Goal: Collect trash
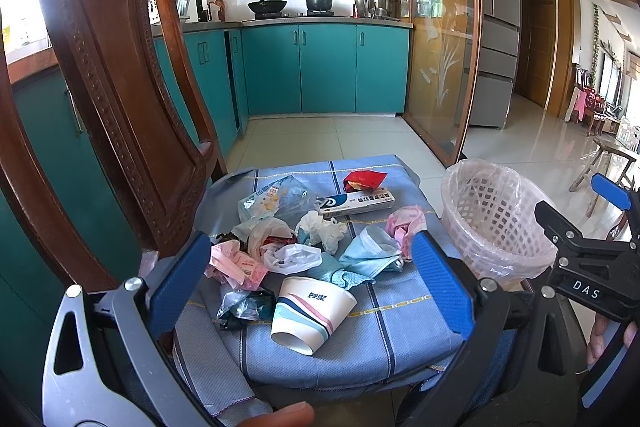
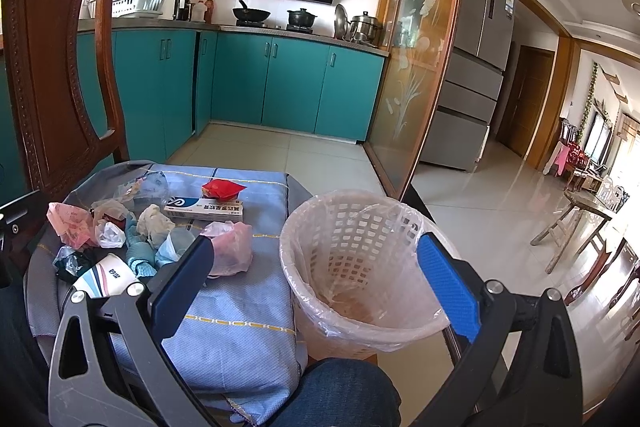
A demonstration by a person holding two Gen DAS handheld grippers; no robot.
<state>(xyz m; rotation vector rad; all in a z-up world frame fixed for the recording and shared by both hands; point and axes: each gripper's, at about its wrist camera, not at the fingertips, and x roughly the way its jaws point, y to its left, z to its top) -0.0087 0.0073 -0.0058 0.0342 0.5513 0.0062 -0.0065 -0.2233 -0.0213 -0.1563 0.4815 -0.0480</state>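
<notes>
Trash lies on a blue cloth (image 1: 372, 331) over a chair seat: a tipped paper cup (image 1: 310, 309), a blue face mask (image 1: 370, 253), crumpled tissue (image 1: 322, 229), pink wrappers (image 1: 238, 263), a white box (image 1: 354, 203) and a red packet (image 1: 364, 179). A lined white bin (image 1: 494, 223) stands to the right. My left gripper (image 1: 308, 271) is open above the pile, empty. My right gripper (image 2: 316, 273) is open and empty over the bin (image 2: 360, 267), beside a pink bag (image 2: 234, 247); the cup (image 2: 106, 277) shows at left.
A carved wooden chair back (image 1: 116, 87) rises at the left. Teal kitchen cabinets (image 1: 320, 67) and a glass partition (image 1: 444, 39) stand beyond tiled floor. A fridge (image 2: 476, 67) and a wooden stool (image 2: 576, 223) are to the right. My knee (image 2: 340, 391) is below the bin.
</notes>
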